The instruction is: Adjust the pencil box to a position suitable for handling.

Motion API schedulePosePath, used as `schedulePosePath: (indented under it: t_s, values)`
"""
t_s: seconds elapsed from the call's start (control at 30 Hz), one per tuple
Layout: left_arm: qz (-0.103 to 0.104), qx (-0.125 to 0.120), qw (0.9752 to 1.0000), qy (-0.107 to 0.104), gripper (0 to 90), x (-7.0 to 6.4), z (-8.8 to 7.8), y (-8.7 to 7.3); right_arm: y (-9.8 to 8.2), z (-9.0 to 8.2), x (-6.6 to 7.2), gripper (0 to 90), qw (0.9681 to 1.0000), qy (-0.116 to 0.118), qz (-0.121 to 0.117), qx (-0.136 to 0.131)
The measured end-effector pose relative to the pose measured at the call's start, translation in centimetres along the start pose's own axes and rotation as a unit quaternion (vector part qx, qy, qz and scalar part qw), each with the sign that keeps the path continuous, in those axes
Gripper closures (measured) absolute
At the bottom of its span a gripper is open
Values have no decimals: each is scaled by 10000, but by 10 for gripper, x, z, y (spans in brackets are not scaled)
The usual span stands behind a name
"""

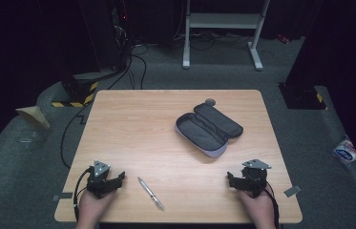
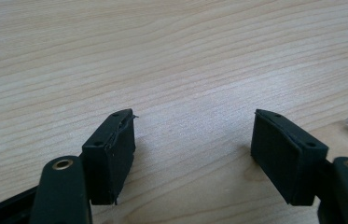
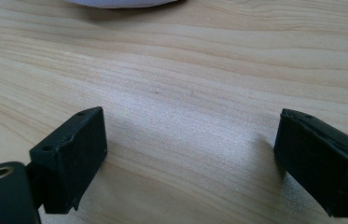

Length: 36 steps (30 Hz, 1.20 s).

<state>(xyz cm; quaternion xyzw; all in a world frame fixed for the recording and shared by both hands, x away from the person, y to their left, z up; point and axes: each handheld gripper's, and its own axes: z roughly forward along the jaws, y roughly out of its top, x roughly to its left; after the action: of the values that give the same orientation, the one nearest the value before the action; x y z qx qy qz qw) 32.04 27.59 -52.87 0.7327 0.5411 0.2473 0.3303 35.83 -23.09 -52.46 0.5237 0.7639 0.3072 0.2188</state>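
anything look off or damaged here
Only slightly: the left gripper has a pad frayed and lifting along its edge. The pen and open case lie apart on the table, nothing spilled.

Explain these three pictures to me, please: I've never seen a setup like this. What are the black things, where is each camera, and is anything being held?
A person sits at a wooden table holding a hand-operated two-jaw tool in each hand. The high view looks down from above: the left gripper is at the lower left, the right gripper at the lower right. The other two pictures come from small cameras riding on those tools, each looking along its own black jaws at the wood. On the table lie a pen near the front edge, between the hands, and an unzipped dark pencil case lying open farther back. Both grippers stand open with nothing between their jaws; the pen's tip peeks in at the right edge of the left gripper view.
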Motion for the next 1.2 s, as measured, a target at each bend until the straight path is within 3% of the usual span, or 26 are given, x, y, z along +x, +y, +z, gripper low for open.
schedulePosePath:
  t_s: [0.8, 0.97, 1.07, 1.2]
  values:
    - [67, 8, 10000, -68, 301, 0, 3, 3, 6, 5, 1, 124, 10000, -4, 5, -32]
    - [63, 8, 10000, -71, 301, 0, 3, 3, 5, 5, 0, 153, 10000, 14, -17, -71]
    - [62, -3, 10000, -63, 301, 0, 3, 3, 6, 2, -1, 243, 10000, 41, -48, -60]
    - [61, -1, 10000, -63, 301, 0, 3, 3, 6, 1, -1, 249, 10000, 21, -84, -44]
